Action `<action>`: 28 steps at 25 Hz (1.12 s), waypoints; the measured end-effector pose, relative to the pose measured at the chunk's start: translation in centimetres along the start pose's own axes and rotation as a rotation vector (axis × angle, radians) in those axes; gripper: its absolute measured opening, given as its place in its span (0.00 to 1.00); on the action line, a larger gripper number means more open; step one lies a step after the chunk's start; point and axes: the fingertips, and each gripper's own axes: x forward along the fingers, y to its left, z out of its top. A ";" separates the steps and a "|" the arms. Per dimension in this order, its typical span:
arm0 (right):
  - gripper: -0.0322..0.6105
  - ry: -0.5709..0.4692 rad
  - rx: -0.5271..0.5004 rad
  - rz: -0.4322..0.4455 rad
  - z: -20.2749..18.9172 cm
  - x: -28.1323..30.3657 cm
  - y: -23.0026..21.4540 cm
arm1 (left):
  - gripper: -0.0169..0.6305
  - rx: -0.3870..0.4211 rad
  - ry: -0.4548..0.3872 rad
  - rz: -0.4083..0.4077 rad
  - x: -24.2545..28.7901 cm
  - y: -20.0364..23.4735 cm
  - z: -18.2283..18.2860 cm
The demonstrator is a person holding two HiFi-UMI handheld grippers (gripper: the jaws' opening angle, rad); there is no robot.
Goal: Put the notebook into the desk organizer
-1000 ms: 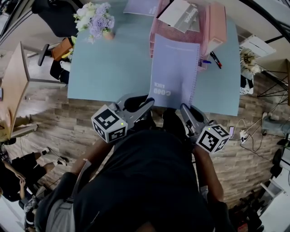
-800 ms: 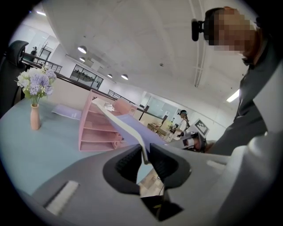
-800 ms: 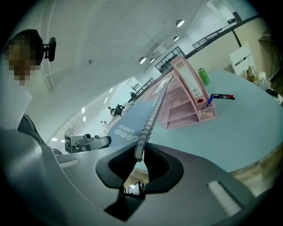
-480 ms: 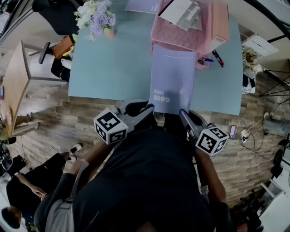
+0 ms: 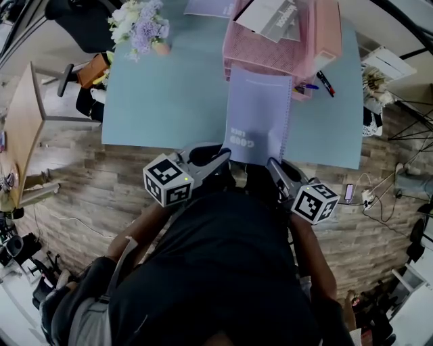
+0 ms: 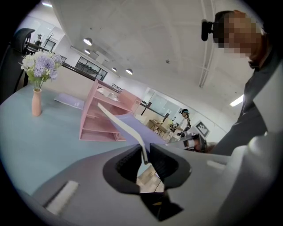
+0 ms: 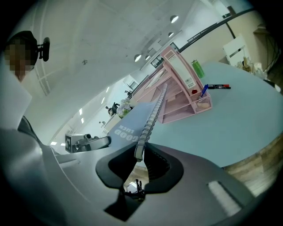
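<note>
A lilac spiral notebook [image 5: 257, 115] is held over the pale blue desk [image 5: 162, 94], its far edge at the pink desk organizer [image 5: 270, 40]. My left gripper [image 5: 225, 155] is shut on its plain near-left corner, seen in the left gripper view as a thin cover edge [image 6: 132, 132] pinched between the pads. My right gripper [image 5: 272, 164] is shut on the wire-bound near-right corner; the spiral binding [image 7: 150, 121] runs away from the jaws toward the organizer [image 7: 177, 92]. The organizer [image 6: 104, 119] shows its open shelves in the left gripper view.
A small vase of lilac and white flowers [image 5: 142, 27] stands at the desk's far left. Pens [image 5: 318, 84] lie right of the organizer. Another lilac booklet [image 5: 210, 7] lies at the far edge. Wooden floor surrounds the desk, with a side table [image 5: 20, 128] at left.
The notebook and both grippers have shifted slightly toward the organizer, its far edge nearer the pink shelves. Both grips are unchanged.
</note>
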 end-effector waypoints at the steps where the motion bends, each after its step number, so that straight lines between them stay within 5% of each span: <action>1: 0.12 -0.002 0.002 -0.002 0.1 0.1 -0.2 | 0.22 0.001 0.001 0.000 0.2 0.2 0.0; 28: 0.12 -0.054 -0.018 -0.010 7.1 4.5 -3.6 | 0.22 -0.038 -0.046 0.073 4.9 6.6 4.3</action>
